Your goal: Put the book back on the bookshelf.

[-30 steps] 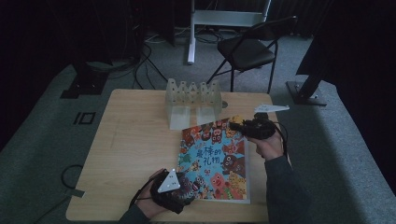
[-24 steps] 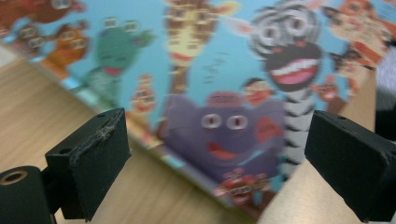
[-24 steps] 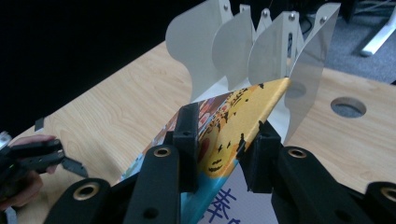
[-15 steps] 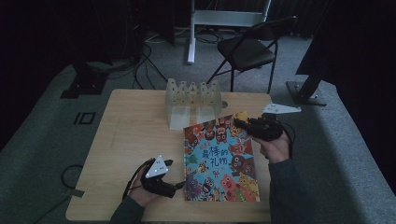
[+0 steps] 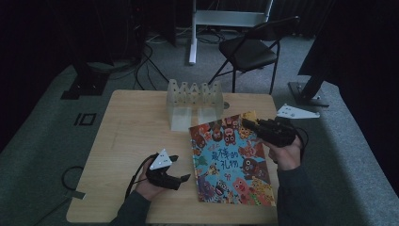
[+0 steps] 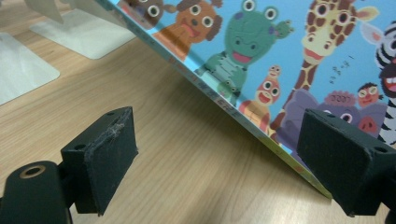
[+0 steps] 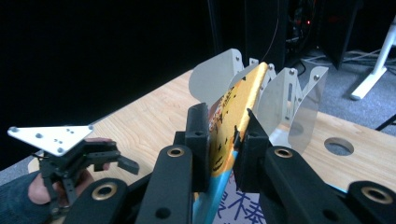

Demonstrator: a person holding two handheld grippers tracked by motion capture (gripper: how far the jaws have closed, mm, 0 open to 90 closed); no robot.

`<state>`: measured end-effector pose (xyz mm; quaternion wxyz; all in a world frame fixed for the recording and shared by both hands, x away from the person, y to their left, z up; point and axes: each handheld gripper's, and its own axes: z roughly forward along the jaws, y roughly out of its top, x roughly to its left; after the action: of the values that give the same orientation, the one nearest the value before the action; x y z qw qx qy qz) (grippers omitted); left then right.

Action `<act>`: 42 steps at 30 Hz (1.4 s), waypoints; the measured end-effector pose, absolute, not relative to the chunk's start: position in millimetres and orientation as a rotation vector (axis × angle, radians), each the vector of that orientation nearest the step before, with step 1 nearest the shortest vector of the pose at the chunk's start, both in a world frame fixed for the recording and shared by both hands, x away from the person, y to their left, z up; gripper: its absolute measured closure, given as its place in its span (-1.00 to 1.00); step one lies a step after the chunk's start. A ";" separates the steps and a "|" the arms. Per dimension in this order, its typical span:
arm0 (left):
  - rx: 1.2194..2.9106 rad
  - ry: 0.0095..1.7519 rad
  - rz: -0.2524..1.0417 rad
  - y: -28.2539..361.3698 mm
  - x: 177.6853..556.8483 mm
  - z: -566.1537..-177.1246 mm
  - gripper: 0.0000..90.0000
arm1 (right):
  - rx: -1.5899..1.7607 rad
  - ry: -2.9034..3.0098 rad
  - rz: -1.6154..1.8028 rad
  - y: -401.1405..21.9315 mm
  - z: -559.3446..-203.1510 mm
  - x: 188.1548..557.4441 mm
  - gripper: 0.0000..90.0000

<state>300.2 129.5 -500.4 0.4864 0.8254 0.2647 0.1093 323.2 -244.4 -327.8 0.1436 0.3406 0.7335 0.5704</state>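
Since a second ago my left gripper [image 5: 181, 168] has slid left, away from the colourful cartoon-animal picture book [image 5: 230, 160], and my right gripper [image 5: 247, 123] has lifted the book's far corner, its jaws having just been closing on the cover.

From the high view, I see the book on the right half of the light wooden surface [image 5: 127, 136], its far right corner raised in the right gripper. The left gripper sits just beside the book's near left edge, not touching it. A clear plastic rack with pointed dividers [image 5: 194, 101] stands behind the book.

In the left gripper view, my jaws stand spread with nothing between them; they have just been narrowing a little. The book's edge [image 6: 219, 100] runs slanted across the wood beyond them, tilted upward.

In the right gripper view, my jaws pinch the book's corner [image 7: 233, 116] tight, with the rack [image 7: 299, 98] just behind it. The left gripper [image 7: 116, 161] shows farther off, low at left.
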 end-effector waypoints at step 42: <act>1.835 0.481 -0.088 94.7 383.2 -476.1 -0.69 | 0.825 2.124 1.894 -252.0 -318.3 299.6 0.75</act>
<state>383.2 94.7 -476.1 0.5821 0.7857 0.2058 -0.0377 299.6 -252.0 -318.3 0.0891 0.2774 0.7141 0.6366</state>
